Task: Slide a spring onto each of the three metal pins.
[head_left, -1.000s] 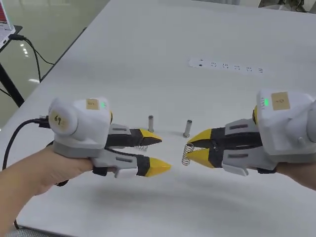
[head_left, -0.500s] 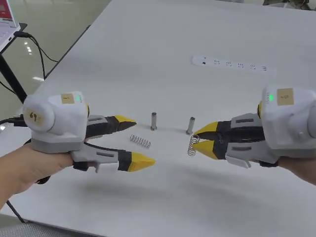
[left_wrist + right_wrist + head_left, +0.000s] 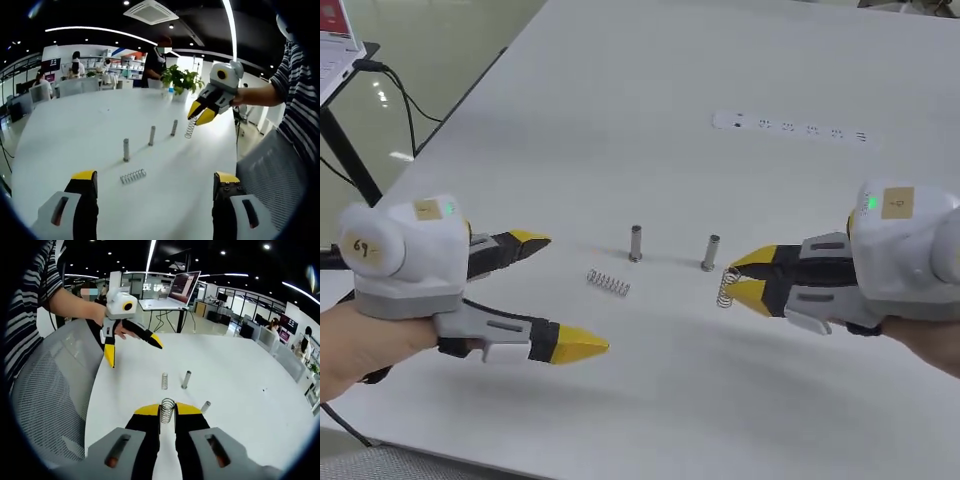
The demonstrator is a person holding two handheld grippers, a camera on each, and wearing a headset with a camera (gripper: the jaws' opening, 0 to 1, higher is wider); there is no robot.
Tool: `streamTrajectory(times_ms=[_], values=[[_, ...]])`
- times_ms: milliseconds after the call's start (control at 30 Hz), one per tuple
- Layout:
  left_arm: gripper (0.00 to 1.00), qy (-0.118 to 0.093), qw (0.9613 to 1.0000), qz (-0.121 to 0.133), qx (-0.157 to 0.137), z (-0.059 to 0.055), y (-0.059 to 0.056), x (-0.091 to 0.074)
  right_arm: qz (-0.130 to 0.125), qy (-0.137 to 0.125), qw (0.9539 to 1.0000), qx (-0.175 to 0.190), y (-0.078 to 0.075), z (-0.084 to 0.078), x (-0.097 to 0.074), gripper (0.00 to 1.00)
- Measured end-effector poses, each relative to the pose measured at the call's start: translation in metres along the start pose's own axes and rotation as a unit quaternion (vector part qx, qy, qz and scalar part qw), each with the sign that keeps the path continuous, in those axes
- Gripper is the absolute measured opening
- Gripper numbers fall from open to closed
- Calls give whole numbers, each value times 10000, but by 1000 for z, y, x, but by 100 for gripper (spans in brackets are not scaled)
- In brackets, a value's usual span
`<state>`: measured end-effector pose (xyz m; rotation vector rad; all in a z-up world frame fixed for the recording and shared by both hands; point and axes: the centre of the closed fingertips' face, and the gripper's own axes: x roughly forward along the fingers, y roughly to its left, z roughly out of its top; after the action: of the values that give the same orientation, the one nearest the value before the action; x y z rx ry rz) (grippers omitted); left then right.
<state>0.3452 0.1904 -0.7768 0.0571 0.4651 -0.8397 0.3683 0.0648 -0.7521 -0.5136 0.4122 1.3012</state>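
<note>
Two short metal pins (image 3: 636,243) (image 3: 711,253) stand upright mid-table in the head view. The left gripper view has three of them in a row (image 3: 126,149) (image 3: 151,135) (image 3: 174,127). A loose spring (image 3: 608,282) (image 3: 133,176) lies flat in front of the pins. My left gripper (image 3: 558,293) (image 3: 155,177) is open wide, left of that spring and apart from it. My right gripper (image 3: 744,278) (image 3: 167,410) is shut on a second spring (image 3: 725,288) (image 3: 167,411), held just right of the nearest pin (image 3: 205,406).
A white power strip (image 3: 790,128) lies at the far side of the table. A black cable (image 3: 410,110) hangs off the left edge. A grey mesh chair back (image 3: 55,390) is near the table's front edge. A laptop (image 3: 182,287) sits on another desk.
My left gripper has drawn back to the left, off the loose spring, which now lies uncovered. My right gripper has carried its spring a little right and up beside the right-hand pin.
</note>
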Motion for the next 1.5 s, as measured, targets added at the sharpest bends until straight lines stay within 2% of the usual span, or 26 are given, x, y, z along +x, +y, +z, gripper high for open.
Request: streamTrajectory(times_ms=[67,133,200,300,433,633,833,1033,1300,1500], values=[[98,-13,10000,25,-58,-1,2,-1,-34,9,10000,24,-4,-1,1,7],[98,67,9999,-14,-113,-5,2,-3,-77,11,10000,49,-8,-1,3,7],[98,161,9999,28,-11,-9,4,-4,-129,25,9999,38,-11,-1,4,7],[98,122,9999,42,-84,-9,5,-6,-216,4,9998,33,-18,2,6,7],[98,26,9999,105,-123,-5,7,-7,-344,-56,9994,92,-32,10,7,7],[98,64,9997,143,-166,-9,8,-7,-694,-195,9969,324,-64,22,10,7],[98,67,9996,161,-211,-11,7,-8,-821,-239,9951,489,-82,25,18,7],[98,70,9996,187,-213,-9,10,-13,-806,-216,9938,729,-87,20,26,7],[98,-50,9995,250,-176,4,15,-17,-739,-40,9943,769,-85,7,37,7],[98,-47,9996,223,-154,5,15,-15,-658,91,9942,841,-82,-3,45,7]])
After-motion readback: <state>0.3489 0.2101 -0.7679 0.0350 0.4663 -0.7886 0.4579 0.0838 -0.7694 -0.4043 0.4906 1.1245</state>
